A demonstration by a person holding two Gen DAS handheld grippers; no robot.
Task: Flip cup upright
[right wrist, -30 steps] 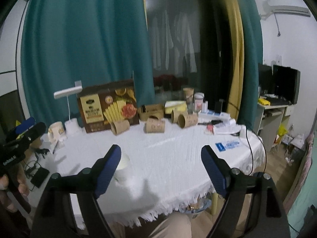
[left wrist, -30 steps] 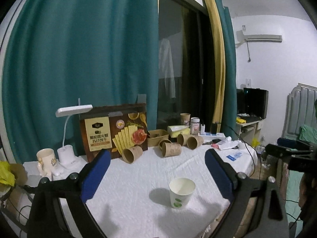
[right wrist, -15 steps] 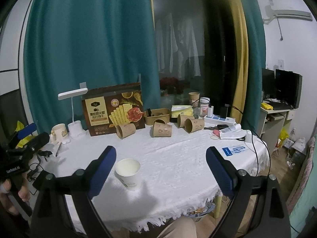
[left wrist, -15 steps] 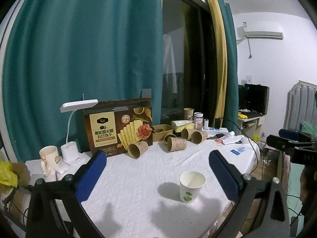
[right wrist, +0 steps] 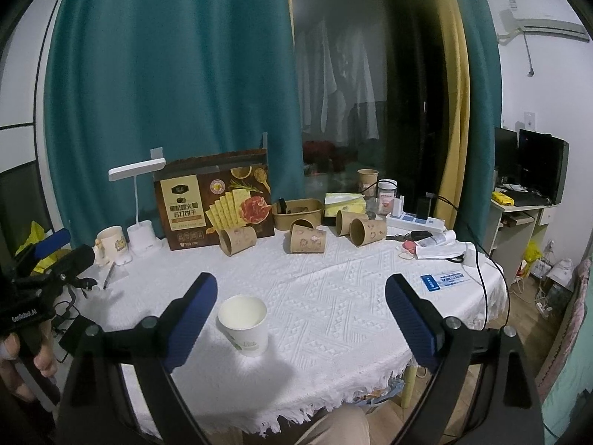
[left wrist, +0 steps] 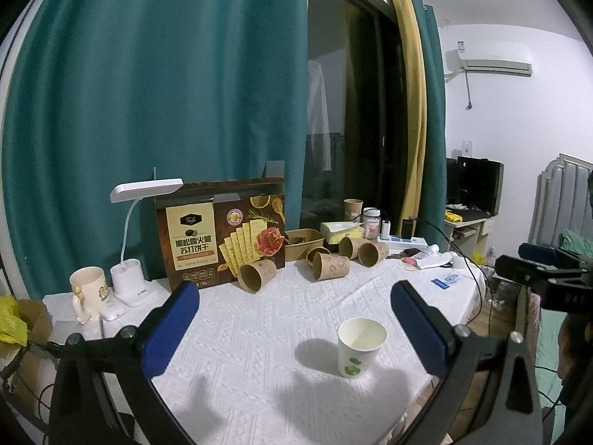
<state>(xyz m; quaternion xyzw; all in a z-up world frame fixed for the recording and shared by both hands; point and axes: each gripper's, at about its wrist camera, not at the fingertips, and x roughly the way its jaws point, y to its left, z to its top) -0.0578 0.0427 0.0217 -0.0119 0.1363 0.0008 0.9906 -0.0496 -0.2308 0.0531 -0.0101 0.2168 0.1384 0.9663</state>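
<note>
White paper cup [left wrist: 361, 346] is stood upright on tablecloth [left wrist: 259, 333]; left gripper [left wrist: 294, 328] and right gripper [right wrist: 300, 320] are spread wide, nothing gripped; brown cups [left wrist: 256, 275] lie toppled at twelve o'clock.

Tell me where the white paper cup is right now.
The white paper cup stands upright on the white tablecloth near the table's front edge, apart from the brown cups lying by the cracker box. Neither open gripper touches it.
</note>
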